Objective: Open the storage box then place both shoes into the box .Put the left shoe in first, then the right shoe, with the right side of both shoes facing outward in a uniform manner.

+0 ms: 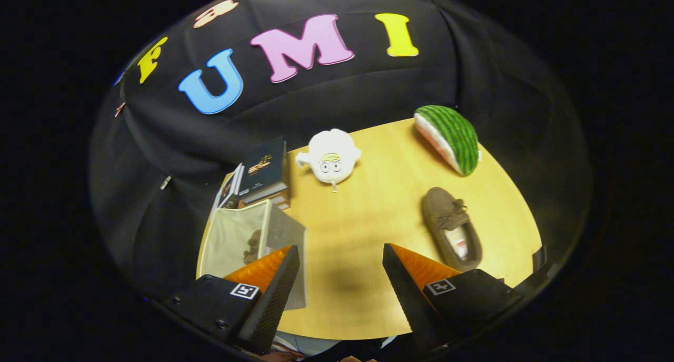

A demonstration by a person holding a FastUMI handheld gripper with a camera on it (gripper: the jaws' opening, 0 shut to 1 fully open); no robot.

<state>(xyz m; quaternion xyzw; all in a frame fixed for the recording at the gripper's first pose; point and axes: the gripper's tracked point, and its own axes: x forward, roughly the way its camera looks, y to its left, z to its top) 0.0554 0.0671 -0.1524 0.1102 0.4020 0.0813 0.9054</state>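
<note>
- Gripper view: the gripper [341, 277] hangs above a round wooden table [368, 299], its two orange-and-black fingers [274, 277] spread wide with bare tabletop between them and nothing in their grasp.
- The storage box [237, 241], a pale, translucent container, stands at the table's left edge, partly behind the left finger; a brown shoe [253, 246] shows through its wall, inside it.
- A second brown shoe [451, 227], a moccasin-style slipper with a bow, lies on the table to the right, just beyond the right finger, toe pointing far.
- A stack of books [263, 175] sits just beyond the box, touching or nearly touching it.
- A white plush toy [330, 162] rests far centre; a watermelon-slice plush [447, 138] lies at the far right, well apart from the slipper.
</note>
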